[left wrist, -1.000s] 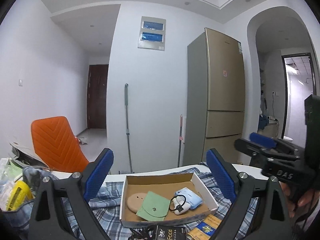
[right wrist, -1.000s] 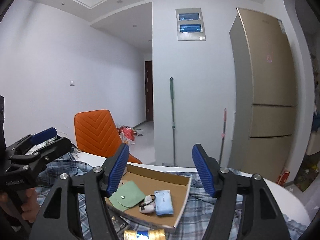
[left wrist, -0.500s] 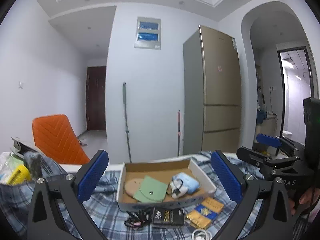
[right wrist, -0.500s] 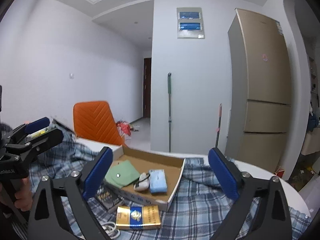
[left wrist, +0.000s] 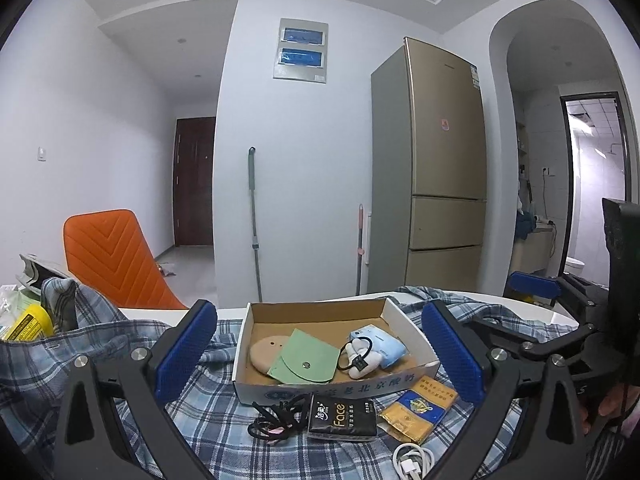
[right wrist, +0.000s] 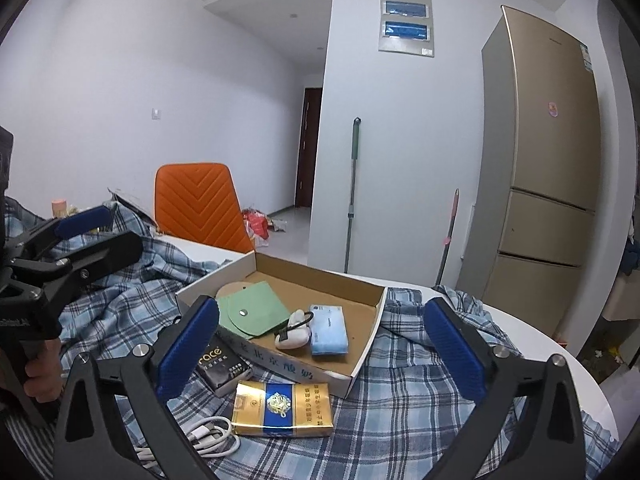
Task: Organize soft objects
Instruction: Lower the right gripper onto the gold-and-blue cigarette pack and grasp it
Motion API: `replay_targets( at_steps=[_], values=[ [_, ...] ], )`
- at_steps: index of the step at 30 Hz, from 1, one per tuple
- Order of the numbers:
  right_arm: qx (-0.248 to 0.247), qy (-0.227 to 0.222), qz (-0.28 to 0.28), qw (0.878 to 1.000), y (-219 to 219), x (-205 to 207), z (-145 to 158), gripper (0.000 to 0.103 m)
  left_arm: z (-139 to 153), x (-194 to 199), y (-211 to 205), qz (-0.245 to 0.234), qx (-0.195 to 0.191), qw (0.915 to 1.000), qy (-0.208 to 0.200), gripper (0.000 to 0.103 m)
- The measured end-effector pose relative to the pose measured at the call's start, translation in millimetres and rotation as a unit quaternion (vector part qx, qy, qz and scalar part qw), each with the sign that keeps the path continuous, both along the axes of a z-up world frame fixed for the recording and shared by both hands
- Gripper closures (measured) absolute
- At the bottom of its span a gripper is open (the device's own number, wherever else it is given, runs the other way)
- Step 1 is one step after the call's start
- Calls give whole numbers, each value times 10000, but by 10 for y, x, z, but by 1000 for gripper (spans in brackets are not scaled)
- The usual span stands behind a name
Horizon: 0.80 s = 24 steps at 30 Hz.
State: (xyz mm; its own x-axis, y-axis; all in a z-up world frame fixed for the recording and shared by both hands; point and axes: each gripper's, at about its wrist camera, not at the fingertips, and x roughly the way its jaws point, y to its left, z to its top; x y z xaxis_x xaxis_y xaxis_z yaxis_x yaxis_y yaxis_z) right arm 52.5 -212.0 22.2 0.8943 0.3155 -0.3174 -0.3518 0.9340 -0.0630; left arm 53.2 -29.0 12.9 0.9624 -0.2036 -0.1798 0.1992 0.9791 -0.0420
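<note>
Both of your grippers have dropped and tipped down toward the table over the last second, so the loose things in front of the box, cut off or out of view before, now sit in plain sight.

Nearest you, in the left wrist view, the left gripper (left wrist: 320, 354) is spread wide and holds nothing. Between its fingers on the checked cloth (left wrist: 224, 432) lie a white cable (left wrist: 412, 458), a tangle of black hair ties (left wrist: 276, 420), the black tissue pack (left wrist: 343, 419) and the gold packet (left wrist: 418, 404).

Your right gripper (right wrist: 320, 350) is likewise spread and empty. From its side the gold packet (right wrist: 283, 410) lies just in front of the box, with the tissue pack (right wrist: 218, 362) near its left finger.

Just beyond, the cardboard box (left wrist: 394, 316) already holds a beige pad (left wrist: 264, 354), a green pouch (left wrist: 306, 362) overlapping it, a small white plush (left wrist: 362, 358) and a blue tissue pack (left wrist: 382, 344).

My judgement: this is the approach before a pick. The soft items outside the box, likely the tissue pack and hair ties, are still to go in, and either gripper is open enough to take one.

Farther back stand an orange chair (left wrist: 110, 258), a mop (left wrist: 253, 220) and the fridge (left wrist: 444, 168).
</note>
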Motion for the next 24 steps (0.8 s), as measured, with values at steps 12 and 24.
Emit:
replay_targets(
  at_steps=[12, 24],
  values=[
    [-1147, 2273, 547, 9655, 453, 520, -513, 1, -64, 78, 24, 109, 47, 9998, 168, 0],
    [-1481, 3287, 327, 9322, 523, 854, -864, 1, -127, 193, 81, 121, -119, 9983, 551, 0]
  ],
)
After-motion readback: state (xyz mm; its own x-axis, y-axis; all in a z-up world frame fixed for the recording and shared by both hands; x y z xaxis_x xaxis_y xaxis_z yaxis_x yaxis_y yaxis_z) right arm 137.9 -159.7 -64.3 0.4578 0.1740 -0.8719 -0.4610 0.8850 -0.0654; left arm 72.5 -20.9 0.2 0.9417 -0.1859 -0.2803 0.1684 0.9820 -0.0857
